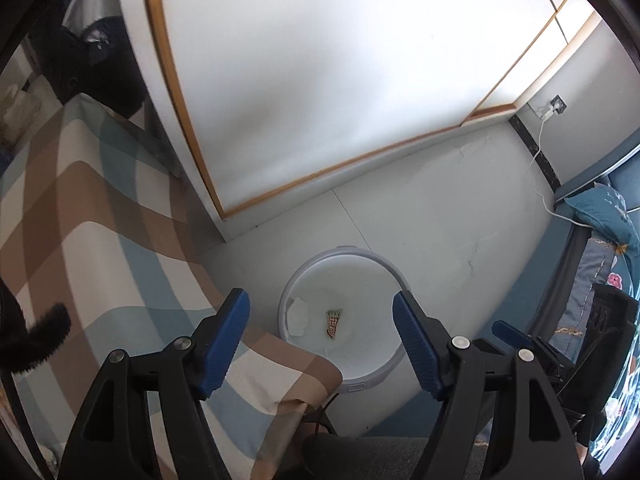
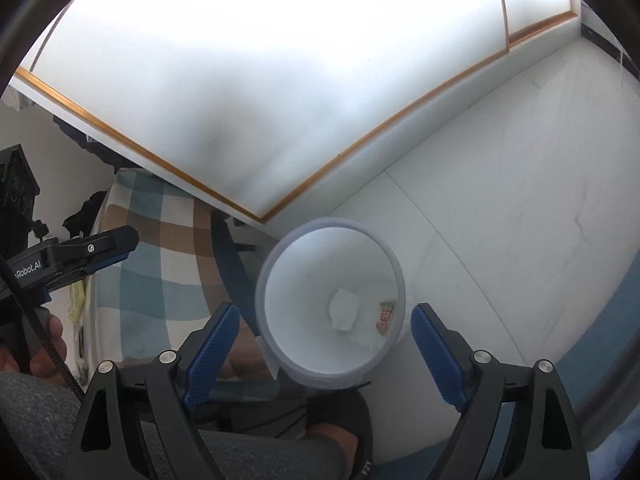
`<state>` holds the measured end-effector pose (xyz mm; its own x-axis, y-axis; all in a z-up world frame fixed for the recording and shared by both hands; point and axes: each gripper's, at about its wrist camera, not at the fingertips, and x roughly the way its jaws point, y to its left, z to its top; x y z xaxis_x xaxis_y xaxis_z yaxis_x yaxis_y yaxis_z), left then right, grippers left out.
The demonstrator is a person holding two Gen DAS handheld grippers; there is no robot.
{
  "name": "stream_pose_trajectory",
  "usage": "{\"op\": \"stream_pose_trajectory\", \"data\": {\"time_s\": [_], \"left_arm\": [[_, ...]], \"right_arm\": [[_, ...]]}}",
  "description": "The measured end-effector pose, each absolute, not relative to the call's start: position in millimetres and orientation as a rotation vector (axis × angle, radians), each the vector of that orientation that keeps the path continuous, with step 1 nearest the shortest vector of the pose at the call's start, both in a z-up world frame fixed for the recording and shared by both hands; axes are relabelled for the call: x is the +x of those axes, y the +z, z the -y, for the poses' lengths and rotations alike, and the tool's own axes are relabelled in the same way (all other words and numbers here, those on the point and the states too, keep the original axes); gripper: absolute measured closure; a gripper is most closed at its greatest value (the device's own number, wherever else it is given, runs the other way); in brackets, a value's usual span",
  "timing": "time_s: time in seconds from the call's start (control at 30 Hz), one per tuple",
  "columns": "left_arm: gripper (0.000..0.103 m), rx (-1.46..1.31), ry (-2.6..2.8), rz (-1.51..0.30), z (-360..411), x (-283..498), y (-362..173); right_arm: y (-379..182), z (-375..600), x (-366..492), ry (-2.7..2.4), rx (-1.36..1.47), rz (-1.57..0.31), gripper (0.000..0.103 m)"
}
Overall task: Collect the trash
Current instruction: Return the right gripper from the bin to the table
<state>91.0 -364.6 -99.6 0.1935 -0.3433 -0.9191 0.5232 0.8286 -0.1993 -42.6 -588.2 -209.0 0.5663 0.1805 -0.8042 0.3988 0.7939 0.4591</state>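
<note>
A round grey-rimmed trash bin (image 1: pixel 394 272) with a white liner stands on the floor beside the table. It holds a crumpled white paper (image 1: pixel 298 316) and a small red-and-green wrapper (image 1: pixel 333 323). My left gripper (image 1: pixel 322 320) is open and empty, high above the bin. In the right wrist view the bin (image 2: pixel 264 280) lies just below, with the paper (image 2: pixel 343 309) and wrapper (image 2: pixel 385 315) inside. My right gripper (image 2: pixel 325 334) is open and empty above the bin's mouth. The left gripper (image 2: pixel 116 250) shows at the left there.
A table with a checked brown, blue and white cloth (image 1: pixel 100 216) is at the left. A white wardrobe with wooden trim (image 1: pixel 320 80) stands behind the bin. A bed with blue bedding (image 1: pixel 604 216) is at the right. A white cable (image 1: pixel 538 168) hangs from a wall socket.
</note>
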Motion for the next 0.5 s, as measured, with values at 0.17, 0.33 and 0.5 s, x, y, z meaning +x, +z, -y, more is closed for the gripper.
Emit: {"op": "stream_pose_trajectory", "data": {"time_s": [0.17,0.33,0.5], "left_arm": [[0.021,0.142,-0.529,-1.13,338,88,-73],[0.021,0.096,-0.498,-1.05,307,83,-50],[0.021,0.049,-0.462,-0.983,269,81,-26]], "right_arm": [[-174,585,-42,-0.141,0.617,-0.918,0.012],[-135,579,-38,-0.148,0.557,-0.864,0.011],[-82,551,-32,-0.116,0.489,-0.769,0.011]]}}
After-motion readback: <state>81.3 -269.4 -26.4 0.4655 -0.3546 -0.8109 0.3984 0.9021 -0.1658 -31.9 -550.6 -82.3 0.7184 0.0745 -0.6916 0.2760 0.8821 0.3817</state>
